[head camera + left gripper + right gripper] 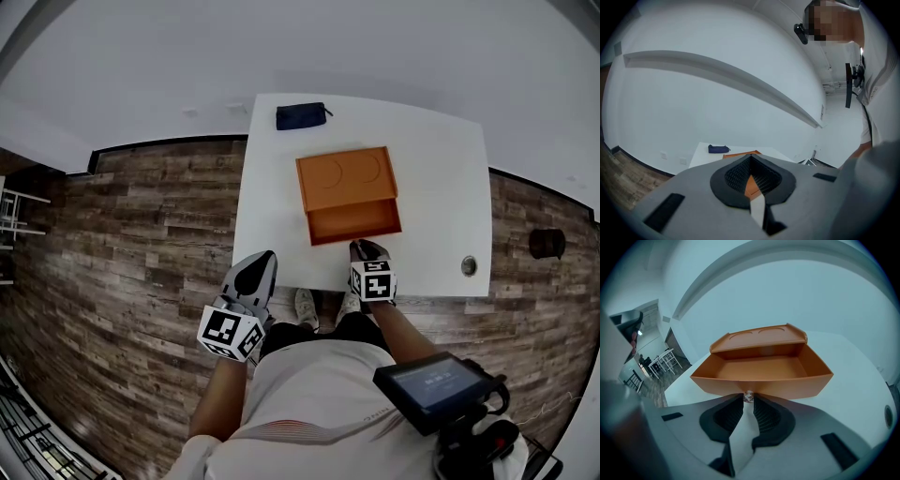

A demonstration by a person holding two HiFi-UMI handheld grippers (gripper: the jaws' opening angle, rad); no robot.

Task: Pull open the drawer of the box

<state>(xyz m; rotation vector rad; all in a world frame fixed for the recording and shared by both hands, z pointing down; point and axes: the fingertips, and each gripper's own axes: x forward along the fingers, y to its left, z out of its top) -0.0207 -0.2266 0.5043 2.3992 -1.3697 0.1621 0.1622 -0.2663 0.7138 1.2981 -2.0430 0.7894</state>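
At drawer [787, 385] front, right hand-held gripper [748, 399] nearly closed, pinching knob [748, 396].

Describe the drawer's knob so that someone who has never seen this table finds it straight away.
On the white table stands an orange box, its drawer pulled out toward the person. At the middle of the drawer's front sits the knob, pinched in the jaws of the right gripper. It is the only small, shiny, glassy part on the plain orange box.
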